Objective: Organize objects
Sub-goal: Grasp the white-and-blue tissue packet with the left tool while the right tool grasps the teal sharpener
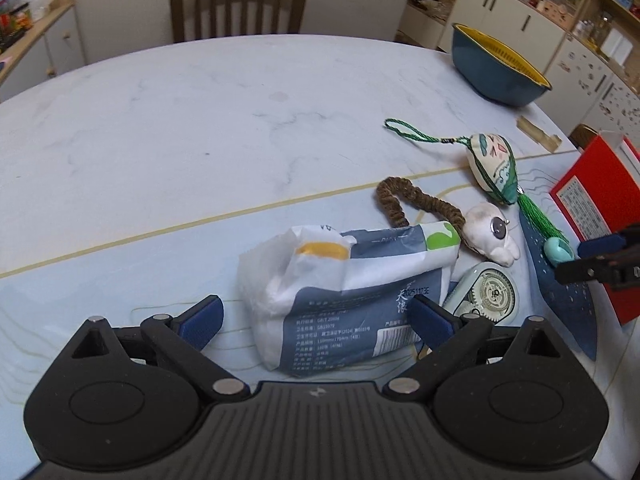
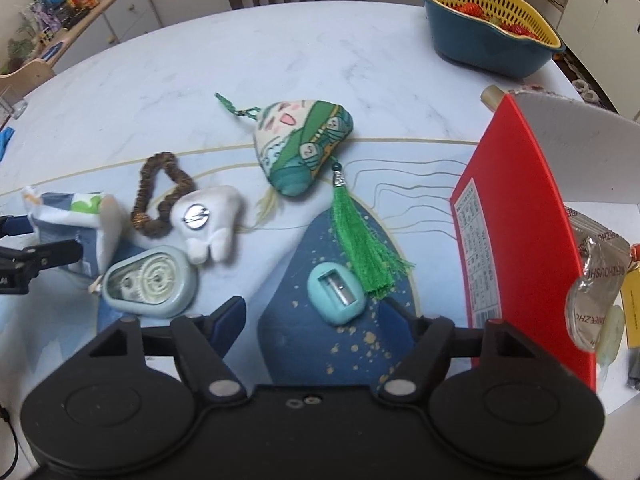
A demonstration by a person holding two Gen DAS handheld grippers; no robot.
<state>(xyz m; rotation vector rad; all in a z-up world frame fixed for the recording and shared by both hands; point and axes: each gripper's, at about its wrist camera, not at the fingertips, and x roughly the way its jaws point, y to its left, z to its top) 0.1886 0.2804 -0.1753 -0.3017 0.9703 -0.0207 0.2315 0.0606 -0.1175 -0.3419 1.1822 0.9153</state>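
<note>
My left gripper is open, its fingers on either side of a white and blue tissue pack lying on the mat. My right gripper is open just short of a small teal pencil sharpener. Between them lie a teal correction-tape dispenser, a white tooth-shaped plush on a brown braided loop, and a green sachet charm with a green tassel. The tissue pack also shows in the right wrist view, with the left gripper's fingers beside it.
A red box with white flaps stands at the right, holding packets. A blue and yellow colander basket with red fruit sits at the far right of the marble table. A wooden chair stands behind.
</note>
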